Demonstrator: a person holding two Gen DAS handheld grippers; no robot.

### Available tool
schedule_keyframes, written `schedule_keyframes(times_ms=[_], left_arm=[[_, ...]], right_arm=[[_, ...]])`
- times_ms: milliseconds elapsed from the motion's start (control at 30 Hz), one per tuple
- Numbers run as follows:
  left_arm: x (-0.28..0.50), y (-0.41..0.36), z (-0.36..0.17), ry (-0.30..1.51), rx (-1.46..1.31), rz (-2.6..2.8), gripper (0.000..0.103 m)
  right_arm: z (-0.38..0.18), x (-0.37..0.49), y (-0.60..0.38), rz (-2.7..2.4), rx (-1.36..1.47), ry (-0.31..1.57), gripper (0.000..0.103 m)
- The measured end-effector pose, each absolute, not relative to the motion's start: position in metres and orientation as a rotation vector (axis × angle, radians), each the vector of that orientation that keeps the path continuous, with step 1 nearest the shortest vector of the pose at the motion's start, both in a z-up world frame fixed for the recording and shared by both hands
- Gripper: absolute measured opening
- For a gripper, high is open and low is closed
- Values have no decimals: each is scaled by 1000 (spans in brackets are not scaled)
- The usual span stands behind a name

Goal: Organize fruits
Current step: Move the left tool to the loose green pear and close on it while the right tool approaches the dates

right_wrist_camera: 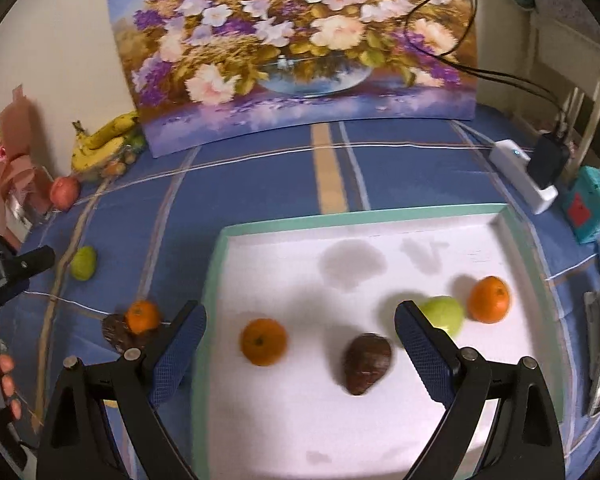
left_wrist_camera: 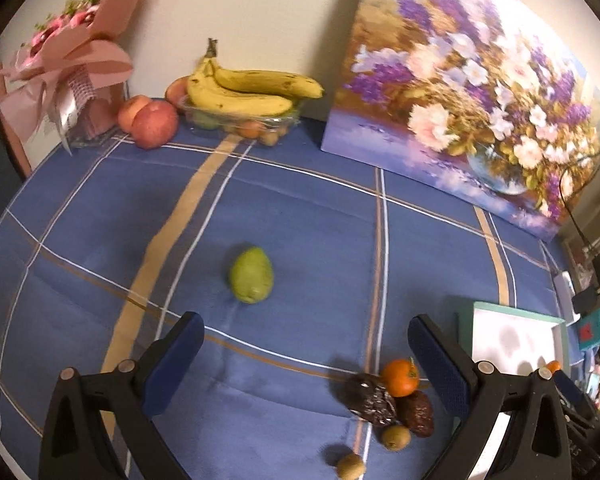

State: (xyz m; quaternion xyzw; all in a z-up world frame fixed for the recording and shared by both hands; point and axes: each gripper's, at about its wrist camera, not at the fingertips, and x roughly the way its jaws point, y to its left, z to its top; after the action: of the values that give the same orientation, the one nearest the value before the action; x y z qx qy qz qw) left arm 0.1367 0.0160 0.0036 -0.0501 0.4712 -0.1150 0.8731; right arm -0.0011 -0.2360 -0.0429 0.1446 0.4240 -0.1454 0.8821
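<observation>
The left gripper (left_wrist_camera: 306, 346) has its blue-padded fingers spread wide with nothing held, a green pear (left_wrist_camera: 251, 275) lying ahead between them on the blue plaid-clothed worktop (left_wrist_camera: 300, 208). A small orange mandarin (left_wrist_camera: 400, 377) and dark wrinkled fruits (left_wrist_camera: 374, 400) sit by the right finger, partly hidden. The right gripper (right_wrist_camera: 300, 330) likewise stands wide apart and empty over the white teal-rimmed tray (right_wrist_camera: 340, 218); only this view shows its contents: two mandarins, a brown avocado (right_wrist_camera: 367, 363), and another pear half-covered by a finger.
</observation>
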Motion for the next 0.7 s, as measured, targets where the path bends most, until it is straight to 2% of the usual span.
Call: schedule_keyframes(times_ms=[533, 600, 667, 700], left_arm=[[155, 93, 0, 999, -290, -192, 102], [157, 93, 0, 1003, -279, -192, 102], [159, 92, 1, 1007, -267, -197, 102], [159, 91, 2, 1007, -264, -201, 102]], right_arm=[[-32, 39, -174, -162, 353, 861, 95], [-32, 42, -168, -141, 356, 860, 91], [-33, 47, -162, -127, 347, 870, 78], [-34, 49, -159, -123, 339, 879, 74]])
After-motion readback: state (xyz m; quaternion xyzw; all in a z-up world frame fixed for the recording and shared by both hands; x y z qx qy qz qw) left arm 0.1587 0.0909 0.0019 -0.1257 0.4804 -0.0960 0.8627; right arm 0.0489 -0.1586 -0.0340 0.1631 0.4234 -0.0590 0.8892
